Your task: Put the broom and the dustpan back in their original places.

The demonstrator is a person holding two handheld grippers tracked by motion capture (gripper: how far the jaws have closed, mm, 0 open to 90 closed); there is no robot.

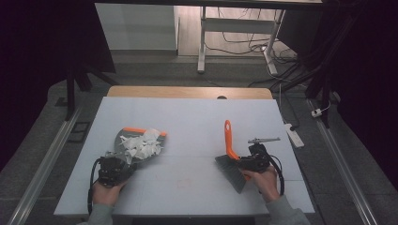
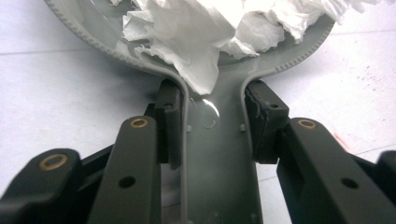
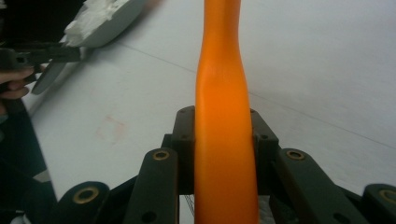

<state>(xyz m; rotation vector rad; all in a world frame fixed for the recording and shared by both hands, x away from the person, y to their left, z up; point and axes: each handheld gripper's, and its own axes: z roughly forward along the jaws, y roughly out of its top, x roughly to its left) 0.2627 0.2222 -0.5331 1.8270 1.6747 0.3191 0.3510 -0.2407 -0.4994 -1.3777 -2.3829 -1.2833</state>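
High view: grey dustpan [image 1: 136, 143] with crumpled tissue [image 1: 141, 144] at 9 o'clock, brush [image 1: 231, 154] at 3 o'clock, bare table [image 1: 187, 117] between. Left gripper [image 1: 112, 169] clamps the dustpan's handle; right gripper [image 1: 253, 161] clamps the brush's orange handle, both forearms entering from 6 o'clock.

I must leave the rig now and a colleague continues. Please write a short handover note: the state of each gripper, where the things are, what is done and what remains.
Left gripper: shut on the handle of the grey dustpan, near the table's left front.
Right gripper: shut on the orange handle of the brush; its grey bristles point to the front edge.
Done: the torn white paper lies heaped in the dustpan; I see no scraps on the white table.
Left: probably empty the dustpan and put both tools down. No bin is visible.
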